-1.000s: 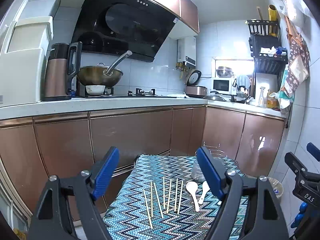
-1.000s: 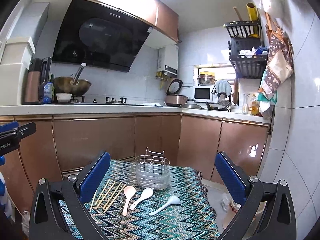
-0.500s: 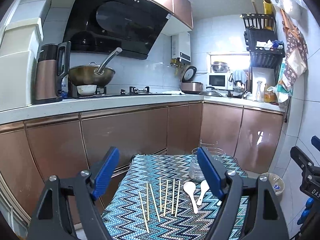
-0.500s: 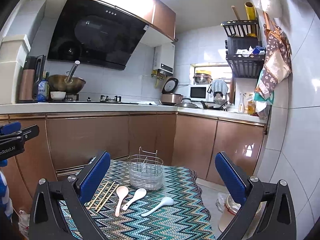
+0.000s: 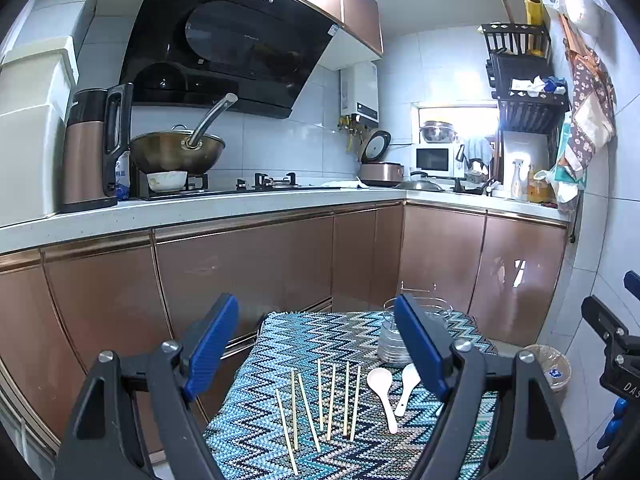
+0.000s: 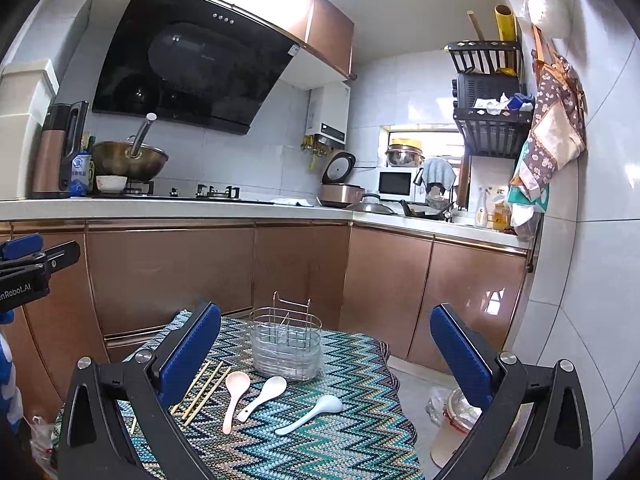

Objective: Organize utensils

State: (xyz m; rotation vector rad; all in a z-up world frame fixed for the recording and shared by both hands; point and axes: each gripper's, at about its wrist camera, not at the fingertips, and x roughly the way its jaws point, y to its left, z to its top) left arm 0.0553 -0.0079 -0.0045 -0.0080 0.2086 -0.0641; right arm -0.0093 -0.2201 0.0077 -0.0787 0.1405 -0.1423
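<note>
Hovering above the desk (image 6: 360, 432), both tongs, left (image 5: 320, 348) and right (image 6: 324, 352), gape apart, holding nothing. Chopsticks (image 5: 332, 404) and spoons (image 6: 264, 396) lie loose just before the caddy (image 6: 286, 348); I'd pinch one chopstick mid-length, then drop it upright inside.

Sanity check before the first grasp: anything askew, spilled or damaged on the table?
Nothing spilled or broken. The chopsticks lie loose and fanned, not parallel, and three spoons lie scattered before the caddy, which stands upright.
</note>
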